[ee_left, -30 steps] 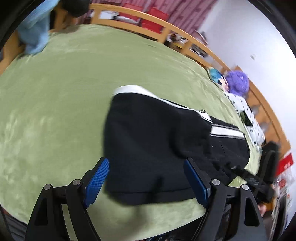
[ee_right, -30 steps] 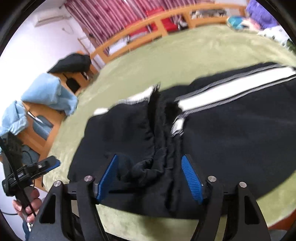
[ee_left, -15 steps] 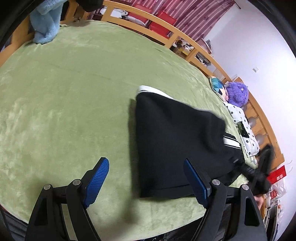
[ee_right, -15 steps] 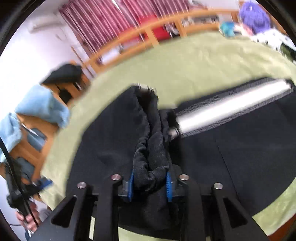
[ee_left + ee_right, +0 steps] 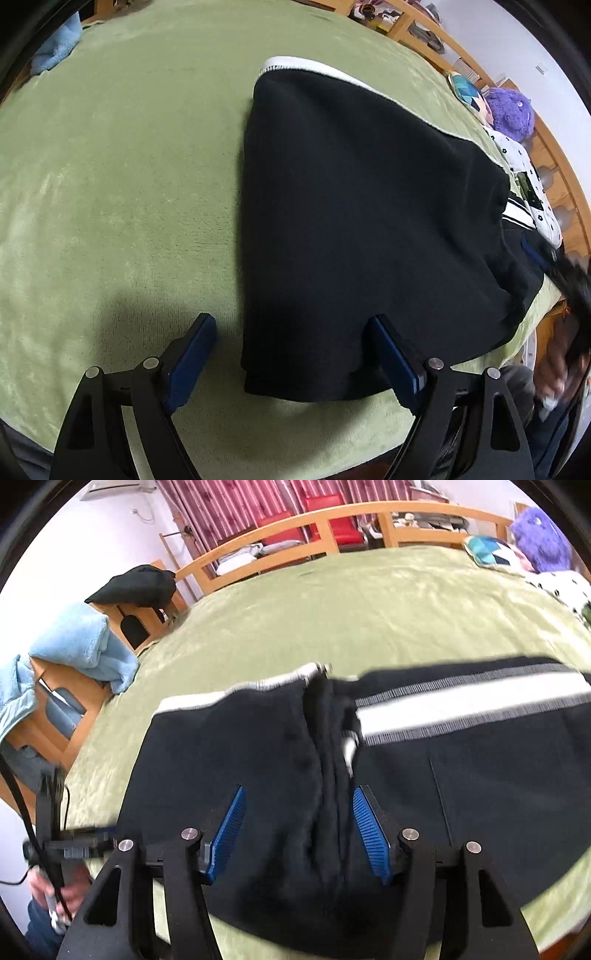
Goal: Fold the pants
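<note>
Black pants with a white side stripe lie on the green blanket, partly folded over themselves. My left gripper is open and empty, its fingers straddling the near left corner of the pants. My right gripper is open above a bunched ridge of black fabric running between its blue pads, not gripping it. The right gripper shows blurred at the right edge of the left wrist view.
A wooden rail borders the bed. A blue towel and a black garment lie on a wooden stand at left. A purple plush toy and a spotted cloth lie at the far right.
My right gripper was shut on the bunched fabric half a second ago and has now opened, letting it drop. My left gripper has moved closer to the pants' near corner.
</note>
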A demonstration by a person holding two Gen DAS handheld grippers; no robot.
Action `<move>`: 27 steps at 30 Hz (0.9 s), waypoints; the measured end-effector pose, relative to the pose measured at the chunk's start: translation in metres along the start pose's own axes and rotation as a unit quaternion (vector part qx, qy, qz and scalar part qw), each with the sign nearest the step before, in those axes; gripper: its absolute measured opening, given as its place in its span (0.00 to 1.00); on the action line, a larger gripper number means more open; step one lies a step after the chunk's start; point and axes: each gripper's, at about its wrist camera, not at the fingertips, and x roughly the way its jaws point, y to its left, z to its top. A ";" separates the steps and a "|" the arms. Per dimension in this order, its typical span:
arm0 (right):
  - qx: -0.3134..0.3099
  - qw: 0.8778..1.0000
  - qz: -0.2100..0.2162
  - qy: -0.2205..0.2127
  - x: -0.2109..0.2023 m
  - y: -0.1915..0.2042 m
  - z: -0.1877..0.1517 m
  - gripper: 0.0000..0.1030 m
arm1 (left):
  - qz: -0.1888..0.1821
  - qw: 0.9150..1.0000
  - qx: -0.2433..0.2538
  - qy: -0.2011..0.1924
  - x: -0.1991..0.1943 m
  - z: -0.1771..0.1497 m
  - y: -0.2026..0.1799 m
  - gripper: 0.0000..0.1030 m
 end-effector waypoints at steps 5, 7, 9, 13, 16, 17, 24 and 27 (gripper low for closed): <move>-0.007 0.999 0.019 -0.035 0.020 0.000 0.046 0.58 | -0.004 1.000 -0.002 0.005 -0.011 0.005 0.004 0.82; -0.007 0.999 0.019 -0.037 0.036 0.005 0.062 0.58 | -0.003 1.000 -0.001 0.008 -0.010 0.005 0.004 0.82; 0.002 1.000 0.021 -0.002 0.061 -0.002 0.074 0.43 | -0.005 1.000 -0.004 0.010 -0.010 0.006 0.004 0.81; 0.009 0.998 0.055 -0.041 0.053 -0.014 0.088 0.13 | -0.016 1.000 -0.005 0.007 -0.010 0.009 0.002 0.81; 0.042 0.997 0.058 -0.022 0.051 -0.026 0.090 0.18 | -0.017 1.000 -0.003 0.004 -0.011 0.011 0.001 0.81; 0.037 0.998 0.047 -0.001 0.058 -0.027 0.088 0.23 | -0.019 1.000 -0.003 0.003 -0.012 0.011 0.001 0.81; 0.069 0.997 0.026 0.016 0.004 -0.039 0.037 0.52 | -0.030 0.999 -0.013 -0.004 -0.020 0.004 0.015 0.81; 0.066 0.998 0.022 -0.001 -0.027 -0.028 0.009 0.53 | -0.037 0.999 -0.018 -0.005 -0.021 0.004 0.019 0.81</move>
